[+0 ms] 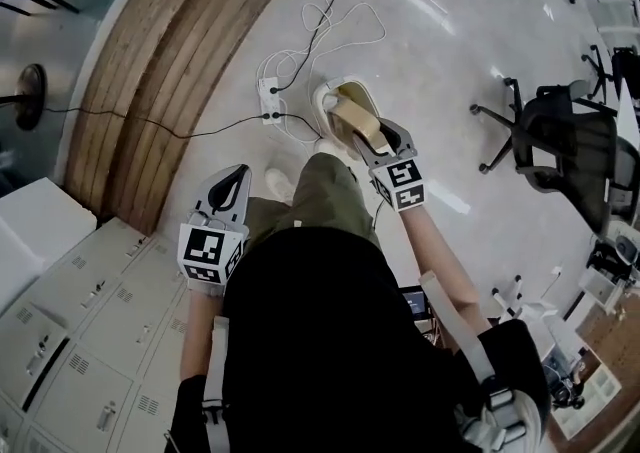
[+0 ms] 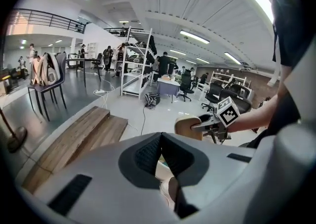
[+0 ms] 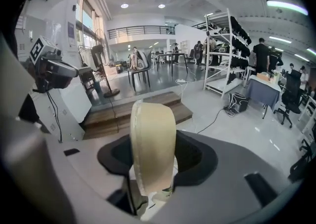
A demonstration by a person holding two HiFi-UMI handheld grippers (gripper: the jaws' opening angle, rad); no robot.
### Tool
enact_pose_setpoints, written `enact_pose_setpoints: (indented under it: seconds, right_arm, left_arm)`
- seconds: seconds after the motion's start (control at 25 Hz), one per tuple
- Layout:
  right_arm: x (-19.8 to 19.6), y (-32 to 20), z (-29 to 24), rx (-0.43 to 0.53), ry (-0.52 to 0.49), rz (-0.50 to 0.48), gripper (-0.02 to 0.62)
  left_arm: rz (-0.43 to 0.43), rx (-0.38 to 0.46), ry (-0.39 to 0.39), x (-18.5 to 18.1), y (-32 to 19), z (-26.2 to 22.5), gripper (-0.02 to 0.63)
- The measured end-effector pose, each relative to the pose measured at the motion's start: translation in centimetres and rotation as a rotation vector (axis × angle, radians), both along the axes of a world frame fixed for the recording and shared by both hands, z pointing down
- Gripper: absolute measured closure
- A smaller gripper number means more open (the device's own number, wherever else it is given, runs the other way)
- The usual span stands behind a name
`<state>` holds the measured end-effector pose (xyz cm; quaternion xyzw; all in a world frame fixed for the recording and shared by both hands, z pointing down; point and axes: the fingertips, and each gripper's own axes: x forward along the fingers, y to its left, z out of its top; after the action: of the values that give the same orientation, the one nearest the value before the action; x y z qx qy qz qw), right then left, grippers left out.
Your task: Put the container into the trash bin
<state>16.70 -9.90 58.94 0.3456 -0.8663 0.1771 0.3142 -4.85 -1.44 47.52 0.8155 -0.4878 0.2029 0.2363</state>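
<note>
A tan, oval container (image 1: 357, 121) is clamped edge-on between the jaws of my right gripper (image 1: 366, 137). It hangs right above the mouth of a small white trash bin (image 1: 324, 104) on the floor in front of the person's feet. In the right gripper view the container (image 3: 153, 141) stands upright between the black pads and hides most of what lies below. In the left gripper view the container (image 2: 186, 127) shows with the right gripper (image 2: 207, 123) shut on it. My left gripper (image 1: 238, 177) hangs lower left, beside the person's leg, jaws together and empty (image 2: 160, 141).
A white power strip (image 1: 268, 97) with cables lies just left of the bin. Wooden steps (image 1: 170, 61) run along the upper left. Grey lockers (image 1: 90, 341) and a white box (image 1: 35, 226) stand at the lower left. A black office chair (image 1: 560, 136) stands at the right.
</note>
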Motion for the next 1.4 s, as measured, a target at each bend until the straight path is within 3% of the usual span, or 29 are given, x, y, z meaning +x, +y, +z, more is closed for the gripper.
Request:
enact_pose_setpoints:
  seconds: [0.48,1.4]
  right_arm:
    - [1.8,-4.3,7.8,-0.106,0.104,-0.202,0.382]
    - [1.4,-5.8,21.9,-0.245,0.376,-0.507,0.382]
  left_arm:
    - [-0.209,-0.094,-0.008,2.5,-0.3,2.6,0.598]
    - [-0.413,-0.207,-0.004,3.5,0.4,7.0,0.598]
